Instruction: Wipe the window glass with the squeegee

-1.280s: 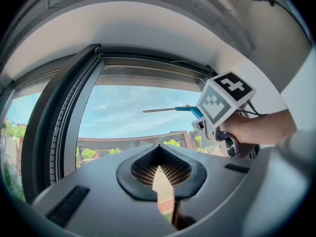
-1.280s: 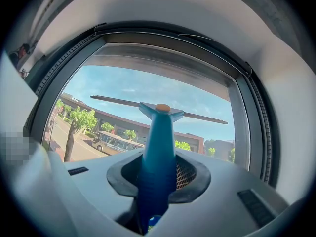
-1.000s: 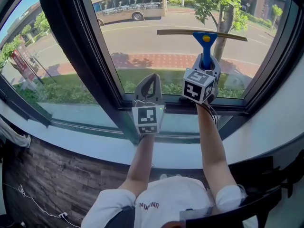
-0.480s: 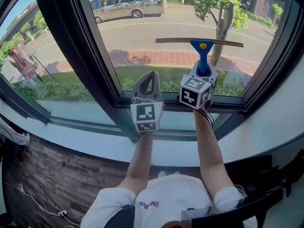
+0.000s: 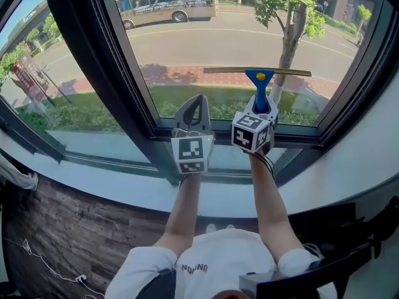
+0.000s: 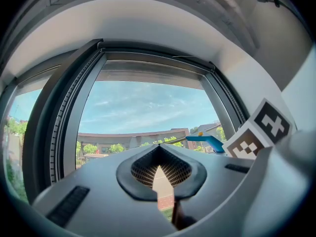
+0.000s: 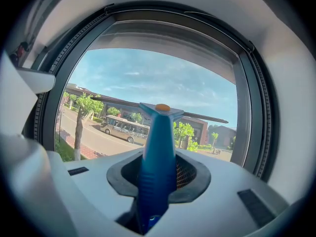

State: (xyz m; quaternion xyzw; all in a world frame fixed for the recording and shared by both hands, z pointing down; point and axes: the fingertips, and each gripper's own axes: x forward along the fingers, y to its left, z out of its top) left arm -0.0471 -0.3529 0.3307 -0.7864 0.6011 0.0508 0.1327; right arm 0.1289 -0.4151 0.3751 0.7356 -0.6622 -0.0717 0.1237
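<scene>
Sunlit glass (image 5: 187, 48) fills the background. Right gripper (image 5: 257, 108) clamps the squeegee (image 5: 259, 80), blade seemingly against it. Left gripper (image 5: 199, 101) is closed, empty.

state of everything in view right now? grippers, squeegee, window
right gripper, shut on the squeegee's blue handle
left gripper, shut with nothing in it, held up near the window frame
squeegee, handle upright, blade level across the lower part of the pane
window glass, see-through, no streaks or suds that I can make out
</scene>
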